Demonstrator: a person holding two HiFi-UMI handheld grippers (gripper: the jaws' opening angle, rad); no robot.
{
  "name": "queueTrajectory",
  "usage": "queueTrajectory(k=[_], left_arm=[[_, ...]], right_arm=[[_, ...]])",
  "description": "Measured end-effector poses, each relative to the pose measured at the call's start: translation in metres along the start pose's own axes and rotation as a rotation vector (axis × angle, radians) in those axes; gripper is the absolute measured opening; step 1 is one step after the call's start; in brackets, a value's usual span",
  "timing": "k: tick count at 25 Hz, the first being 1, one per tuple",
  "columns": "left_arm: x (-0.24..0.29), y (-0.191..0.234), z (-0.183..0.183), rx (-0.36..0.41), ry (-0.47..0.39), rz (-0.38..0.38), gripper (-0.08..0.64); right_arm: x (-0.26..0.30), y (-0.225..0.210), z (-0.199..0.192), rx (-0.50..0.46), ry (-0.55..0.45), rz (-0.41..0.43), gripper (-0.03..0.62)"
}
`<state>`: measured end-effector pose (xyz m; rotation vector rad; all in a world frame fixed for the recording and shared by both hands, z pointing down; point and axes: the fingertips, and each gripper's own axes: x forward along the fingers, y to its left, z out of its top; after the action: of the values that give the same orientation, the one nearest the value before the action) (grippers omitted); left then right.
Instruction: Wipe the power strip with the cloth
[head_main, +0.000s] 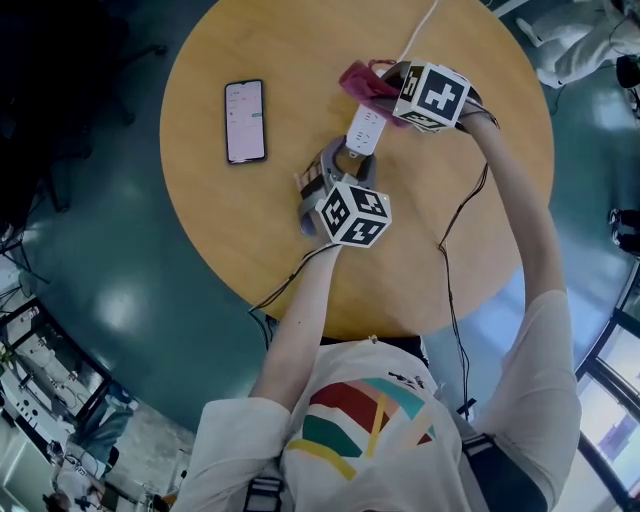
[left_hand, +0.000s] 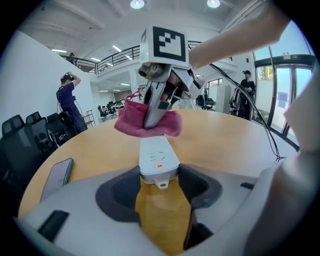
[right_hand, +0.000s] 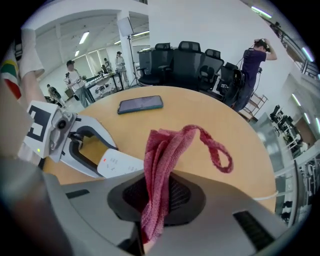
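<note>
**Wipe looks barely started, cloth at far end**

The power strip (head_main: 365, 128) lies on the round table (head_main: 250, 230). The left gripper (head_main: 350, 155) jaws clamp its near end. The right gripper (head_main: 390, 85) pinches the pink cloth (head_main: 368, 82) at the strip's far end. Most of the top is bare and likely unwiped. A phone (head_main: 245, 121) lies well apart.

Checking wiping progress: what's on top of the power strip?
The red cloth, pinched by the right gripper, covers the far end of the power strip, hiding it. The near end, in the left gripper, is bare.
</note>
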<state>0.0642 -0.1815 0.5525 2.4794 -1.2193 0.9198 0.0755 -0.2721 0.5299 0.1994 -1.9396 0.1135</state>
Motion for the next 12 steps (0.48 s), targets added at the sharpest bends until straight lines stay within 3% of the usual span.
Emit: queueTrajectory(k=[7,12], left_arm=[[0.001,-0.001,0.001,0.001,-0.004,0.001,0.278],[0.001,0.001,0.000,-0.001,0.000,0.004,0.278]], right_arm=[[-0.009,-0.051,-0.019,0.011,0.004,-0.133,0.038],[-0.009,-0.061,-0.020,0.014,0.013,-0.134,0.040]])
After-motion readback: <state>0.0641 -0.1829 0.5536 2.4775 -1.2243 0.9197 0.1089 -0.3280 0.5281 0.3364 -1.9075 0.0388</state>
